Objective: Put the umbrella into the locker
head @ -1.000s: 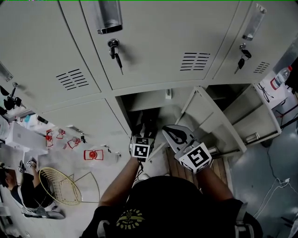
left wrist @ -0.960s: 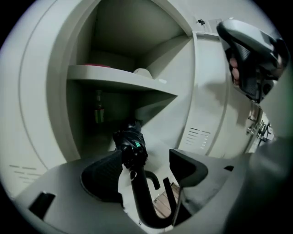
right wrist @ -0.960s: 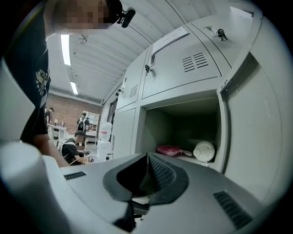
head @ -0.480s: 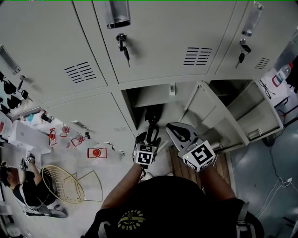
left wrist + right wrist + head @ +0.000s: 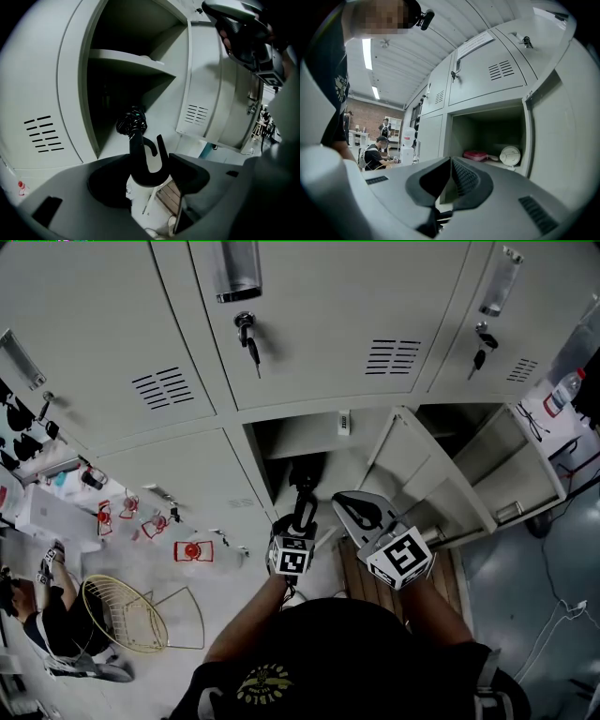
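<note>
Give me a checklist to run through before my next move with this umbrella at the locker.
1. Locker door swung open: ok.
2. Folded end of the umbrella is inside the lower compartment, under the shelf: ok.
3. Whole umbrella inside: not ok. Its hooked handle sticks out of the opening.
4. Left gripper has a firm hold: cannot tell. Its jaws are closing with the hooked handle between them, but it is unclear whether the pads are pressing on it.
5. Right gripper free to help: ok. It is shut with nothing between its jaws.
</note>
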`<state>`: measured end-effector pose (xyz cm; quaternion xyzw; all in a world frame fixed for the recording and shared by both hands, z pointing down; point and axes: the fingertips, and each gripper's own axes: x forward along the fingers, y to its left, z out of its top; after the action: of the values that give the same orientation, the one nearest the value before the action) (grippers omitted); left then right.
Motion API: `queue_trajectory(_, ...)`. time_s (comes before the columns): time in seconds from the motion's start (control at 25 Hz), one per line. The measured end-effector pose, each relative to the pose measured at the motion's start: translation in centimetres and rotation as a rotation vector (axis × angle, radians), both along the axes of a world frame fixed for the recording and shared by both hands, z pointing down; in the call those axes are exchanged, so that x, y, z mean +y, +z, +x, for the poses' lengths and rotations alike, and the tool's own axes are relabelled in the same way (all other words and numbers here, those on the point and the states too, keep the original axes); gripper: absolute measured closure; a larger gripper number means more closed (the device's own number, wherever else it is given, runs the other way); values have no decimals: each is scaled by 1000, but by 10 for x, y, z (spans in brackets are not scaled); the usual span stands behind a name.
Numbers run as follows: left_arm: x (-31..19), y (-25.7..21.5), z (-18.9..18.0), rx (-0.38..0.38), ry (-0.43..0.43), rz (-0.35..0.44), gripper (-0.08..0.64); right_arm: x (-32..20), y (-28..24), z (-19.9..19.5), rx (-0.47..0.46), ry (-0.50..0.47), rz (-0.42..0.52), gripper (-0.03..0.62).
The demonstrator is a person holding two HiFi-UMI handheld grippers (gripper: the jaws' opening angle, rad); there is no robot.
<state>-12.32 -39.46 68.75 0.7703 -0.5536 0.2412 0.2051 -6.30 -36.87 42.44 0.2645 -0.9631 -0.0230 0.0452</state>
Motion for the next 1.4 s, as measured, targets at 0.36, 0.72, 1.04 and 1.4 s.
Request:
queue_trajectory(0.36,-17,-8,-1,35,-6,7,287,0,2,2,4,1,4,557)
queue_trajectory(0.72,-55,-4,-4,37,-9,-12,288,-7,2,9,9,22,17,557)
queue_trajectory(1.04,-92,-4,-3,31,-10,-5,288,-12,6,10,39,24,-2,557)
queue_trajectory(1.4,-114,0,-3,33,-11,-38,288,-16,7,7,34,33,2,557)
